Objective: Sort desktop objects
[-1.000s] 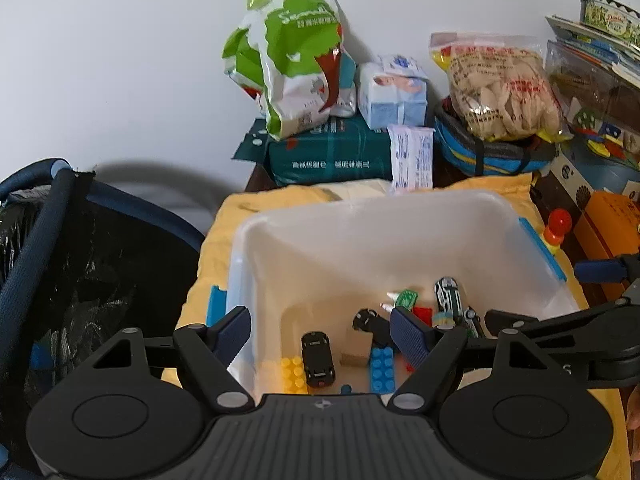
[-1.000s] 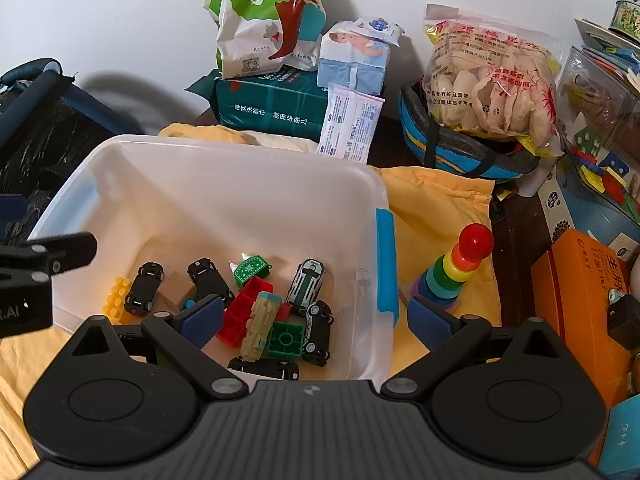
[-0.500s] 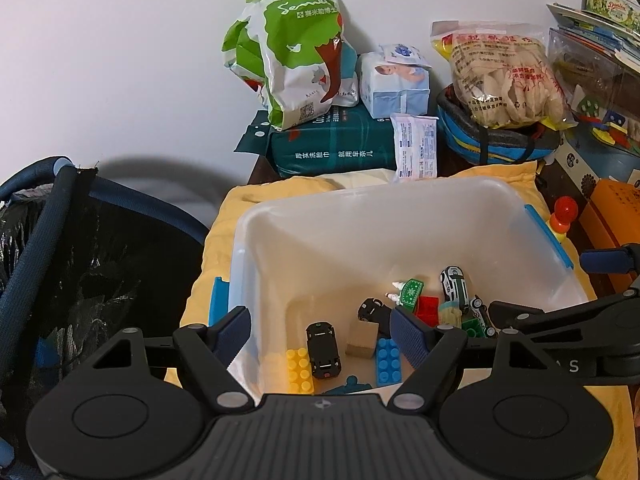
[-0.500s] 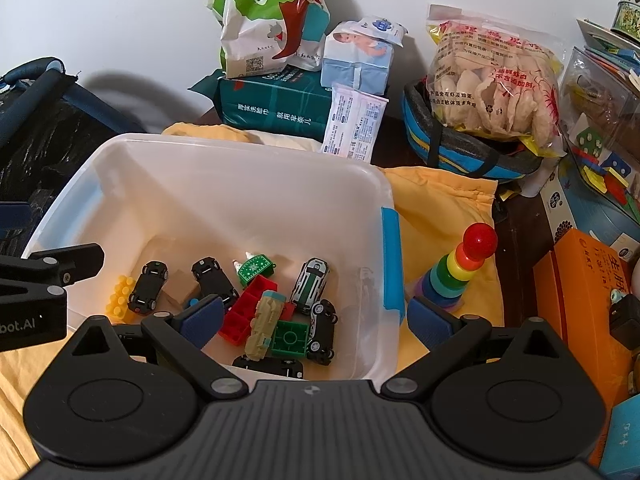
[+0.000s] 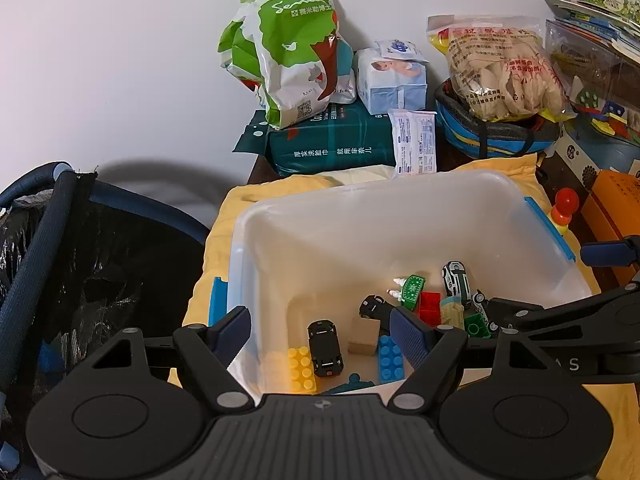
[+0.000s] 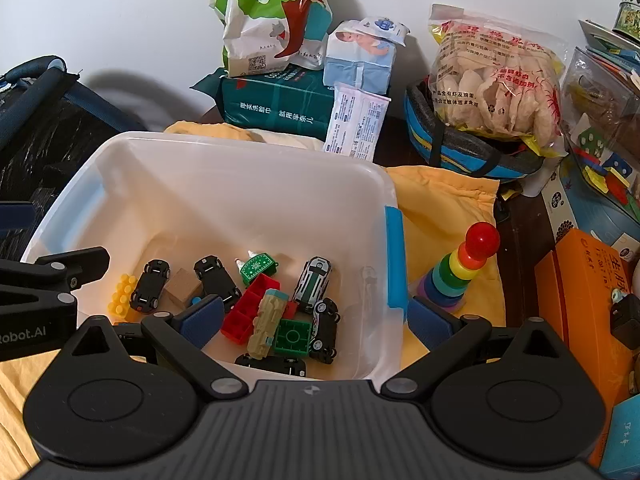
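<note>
Grippers: we hold the left hand-held gripper (image 5: 320, 332) and the right hand-held gripper (image 6: 314, 320) low over the near rim of the bin, both spread wide with nothing between the pads, so either can drop onto a toy.
Poses: both point forward and down; our left one sits over the bin's near-left corner, our right one straddles its right wall, one finger inside and one outside.
Bin: the clear plastic bin (image 6: 240, 152) rests on a yellow cloth (image 6: 444, 200); it is the collecting place, we judge.
Toys in bin: black cars (image 6: 150, 286), a yellow brick (image 5: 301, 368), a blue brick (image 5: 390, 358), red bricks (image 6: 248, 312) and a green plate (image 6: 294, 336) lie loose on its floor.
Left out: the rainbow ring stacker (image 6: 460, 272) stands upright on the cloth just beside the bin's blue latch (image 6: 394, 256), nearest our right gripper, so we judge it the likely next pick.
Far: packets and a green bag (image 5: 284, 44) crowd the wall, well apart.
</note>
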